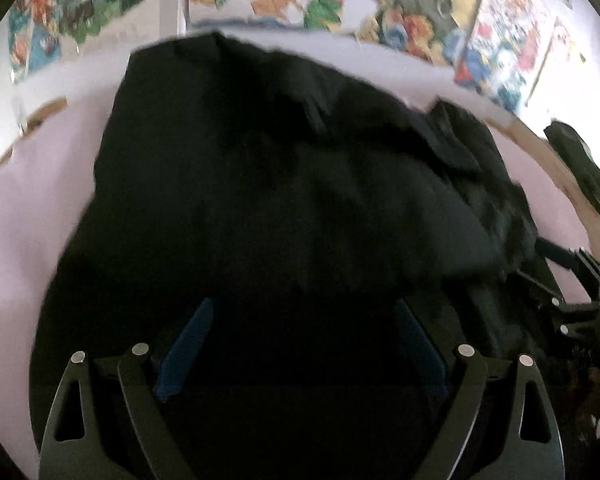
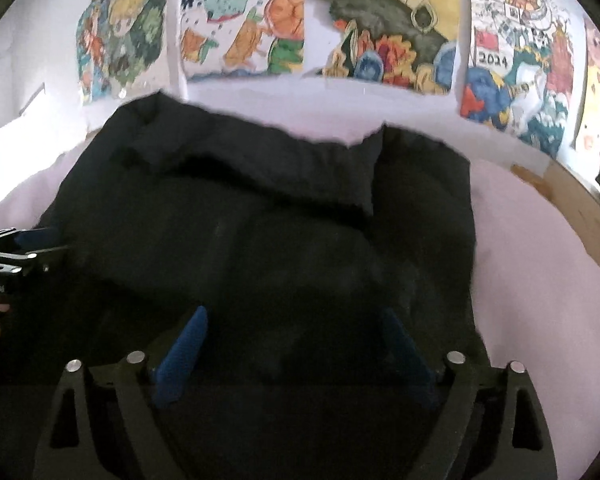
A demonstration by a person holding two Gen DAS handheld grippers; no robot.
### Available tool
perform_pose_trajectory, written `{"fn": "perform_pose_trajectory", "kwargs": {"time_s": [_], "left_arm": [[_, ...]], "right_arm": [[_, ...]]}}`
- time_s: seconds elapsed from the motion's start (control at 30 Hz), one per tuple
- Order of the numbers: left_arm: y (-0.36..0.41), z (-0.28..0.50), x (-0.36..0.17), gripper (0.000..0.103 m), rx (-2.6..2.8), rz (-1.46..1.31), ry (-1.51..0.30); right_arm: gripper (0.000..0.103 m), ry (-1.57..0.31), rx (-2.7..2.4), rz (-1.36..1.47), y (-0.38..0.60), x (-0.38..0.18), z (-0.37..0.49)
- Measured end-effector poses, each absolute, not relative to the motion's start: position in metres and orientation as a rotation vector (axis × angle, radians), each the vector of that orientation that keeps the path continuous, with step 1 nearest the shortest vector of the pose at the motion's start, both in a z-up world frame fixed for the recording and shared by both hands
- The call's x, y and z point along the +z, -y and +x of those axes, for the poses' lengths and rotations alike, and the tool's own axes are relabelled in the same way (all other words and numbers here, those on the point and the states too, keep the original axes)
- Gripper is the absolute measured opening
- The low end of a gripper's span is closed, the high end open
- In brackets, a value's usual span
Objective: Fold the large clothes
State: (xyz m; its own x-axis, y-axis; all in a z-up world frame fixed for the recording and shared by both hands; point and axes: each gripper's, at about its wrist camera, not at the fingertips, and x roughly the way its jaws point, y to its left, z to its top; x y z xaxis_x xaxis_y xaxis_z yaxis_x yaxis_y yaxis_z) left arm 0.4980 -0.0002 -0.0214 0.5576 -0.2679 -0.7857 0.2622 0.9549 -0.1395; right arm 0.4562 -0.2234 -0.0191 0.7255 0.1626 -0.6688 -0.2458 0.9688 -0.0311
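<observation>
A large black garment (image 1: 260, 184) lies rumpled on a pale pink surface (image 1: 28, 208). It fills the middle of both views, and in the right wrist view (image 2: 284, 216) a folded flap lies across its far part. My left gripper (image 1: 302, 316) is open, its blue-padded fingers spread wide just over the near part of the cloth. My right gripper (image 2: 296, 324) is open too, low over the garment's near edge. The right gripper also shows at the right edge of the left wrist view (image 1: 572, 280), and the left gripper at the left edge of the right wrist view (image 2: 24, 248).
A wall with several colourful children's drawings (image 2: 380, 40) rises behind the surface. A wooden edge (image 2: 580, 216) runs along the right side. Another dark item (image 1: 580, 168) sits past that edge at the right. Pink surface shows bare to the left (image 1: 28, 208) and right (image 2: 540, 280) of the garment.
</observation>
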Motion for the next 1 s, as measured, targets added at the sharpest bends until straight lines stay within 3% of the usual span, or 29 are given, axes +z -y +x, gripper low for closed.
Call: {"fn": "perform_pose_trajectory", "kwargs": {"time_s": [0.1, 0.2, 0.3, 0.57, 1.0], "left_arm": [[-0.010, 0.455, -0.007, 0.089, -0.319, -0.023, -0.909], [-0.022, 0.406, 0.016, 0.090, -0.320, 0.003, -0.875], [-0.033, 0.360, 0.038, 0.101, -0.307, 0.061, -0.842], [-0.031, 0.263, 0.089, 0.101, -0.323, 0.216, -0.800], [-0.029, 0.150, 0.115, 0.101, -0.291, 0.345, -0.667]], "right_arm": [[0.093, -0.735, 0.232, -0.117, 0.224, -0.009, 0.417], [0.101, -0.757, 0.235, -0.061, 0.229, 0.000, 0.382], [0.102, -0.814, 0.231, -0.059, 0.230, 0.022, 0.341], [0.103, -0.805, 0.265, -0.140, 0.228, 0.089, 0.251], [0.103, -0.811, 0.378, -0.276, 0.191, 0.093, 0.132]]}}
